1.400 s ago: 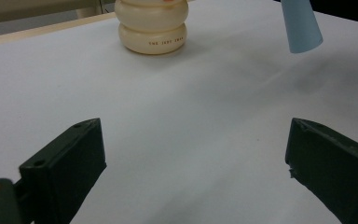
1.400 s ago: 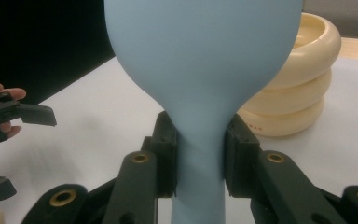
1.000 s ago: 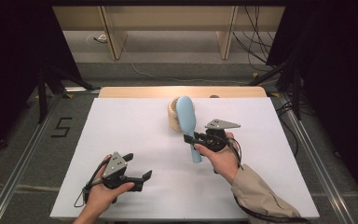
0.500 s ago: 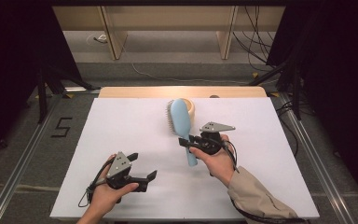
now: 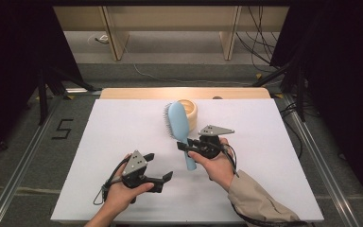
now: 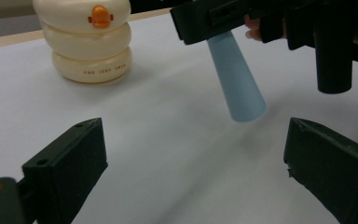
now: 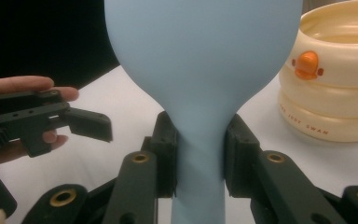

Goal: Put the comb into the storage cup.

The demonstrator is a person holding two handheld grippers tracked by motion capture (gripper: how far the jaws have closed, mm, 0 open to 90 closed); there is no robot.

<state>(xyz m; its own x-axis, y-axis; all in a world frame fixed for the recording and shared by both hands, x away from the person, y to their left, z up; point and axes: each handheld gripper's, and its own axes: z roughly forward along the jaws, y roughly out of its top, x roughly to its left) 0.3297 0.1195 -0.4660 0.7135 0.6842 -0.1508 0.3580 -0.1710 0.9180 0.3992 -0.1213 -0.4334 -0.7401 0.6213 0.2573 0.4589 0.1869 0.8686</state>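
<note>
Right, the white desk (image 5: 123, 127) spreads wide under both hands, and up near its far edge sits the cream ring-shaped pot (image 5: 190, 109) with a little orange duck beak on its side. In front of that pot, and seemingly just clear of it, though the high view is too coarse to be sure, the pale blue hairbrush (image 5: 178, 124) is off the desk, head pointing away from the person, bristles turned to the left. The right gripper (image 5: 189, 144) has it: from the right gripper view both black pads pinch the brush's narrow neck, just below where the head flares, with the handle's end poking out toward the person. Over on the near left, the left gripper (image 5: 166, 177) hovers low above the desk with its jaws spread wide, nothing between them but bare white surface. In the left gripper view, the brush handle's blunt tip hangs just above the desk, the cream pot beyond it at upper left.
</note>
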